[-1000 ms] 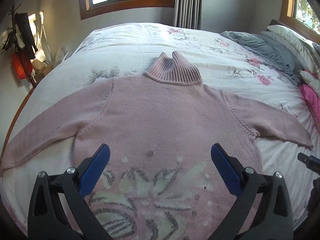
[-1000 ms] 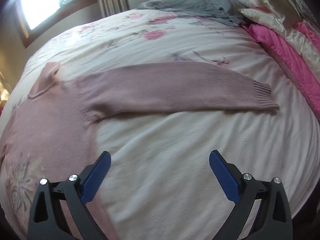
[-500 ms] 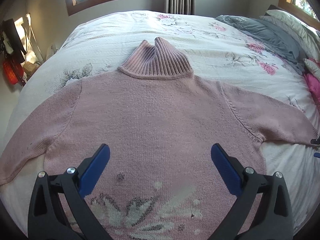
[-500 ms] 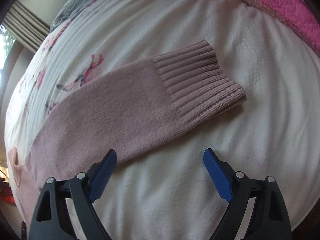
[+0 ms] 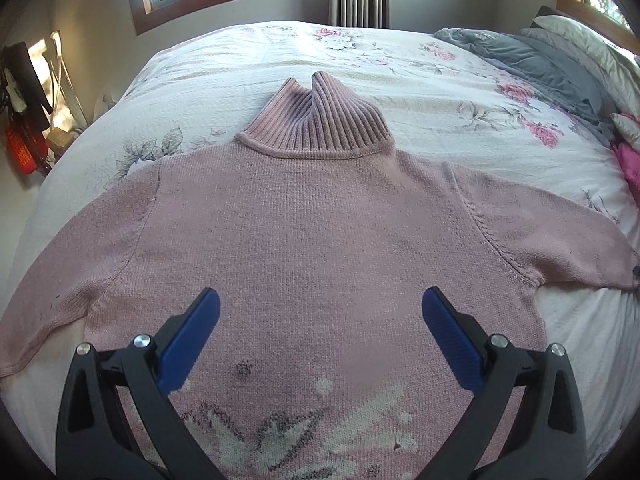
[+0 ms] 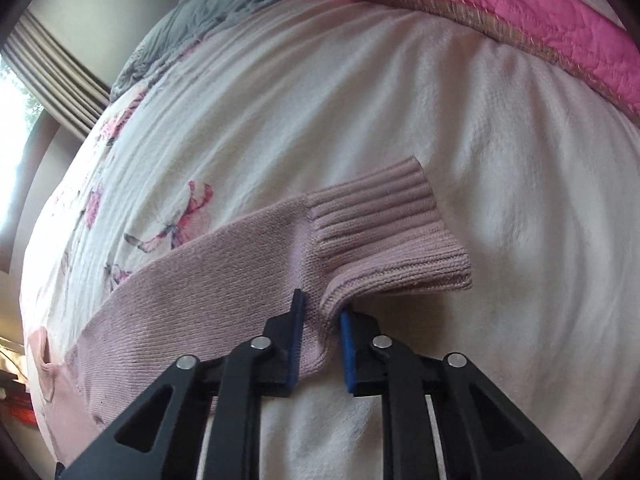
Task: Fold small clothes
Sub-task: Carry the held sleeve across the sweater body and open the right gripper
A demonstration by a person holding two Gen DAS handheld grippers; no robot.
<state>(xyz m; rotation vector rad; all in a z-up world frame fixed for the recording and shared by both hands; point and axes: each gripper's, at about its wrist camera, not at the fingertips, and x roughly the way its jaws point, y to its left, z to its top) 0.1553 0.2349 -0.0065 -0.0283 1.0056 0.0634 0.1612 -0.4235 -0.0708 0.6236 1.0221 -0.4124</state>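
A pink sweater (image 5: 320,240) lies flat on the white flowery bed cover (image 5: 460,92), with its ribbed neck (image 5: 316,124) pointing to the far side of the bed. The left gripper (image 5: 320,312) hangs above the sweater's middle with its blue fingers (image 5: 192,336) spread wide and holding nothing. The right gripper (image 6: 322,316) pinches a fold of the sleeve (image 6: 224,272) beside the ribbed cuff (image 6: 384,224), near a bright pink quilt (image 6: 500,8).

- Left gripper (image 5: 320,312): blue pads spread wide apart, holding nothing, hovering.
- Right gripper (image 6: 322,320): pads drawn close together, pinching a fold of sleeve (image 6: 240,264).
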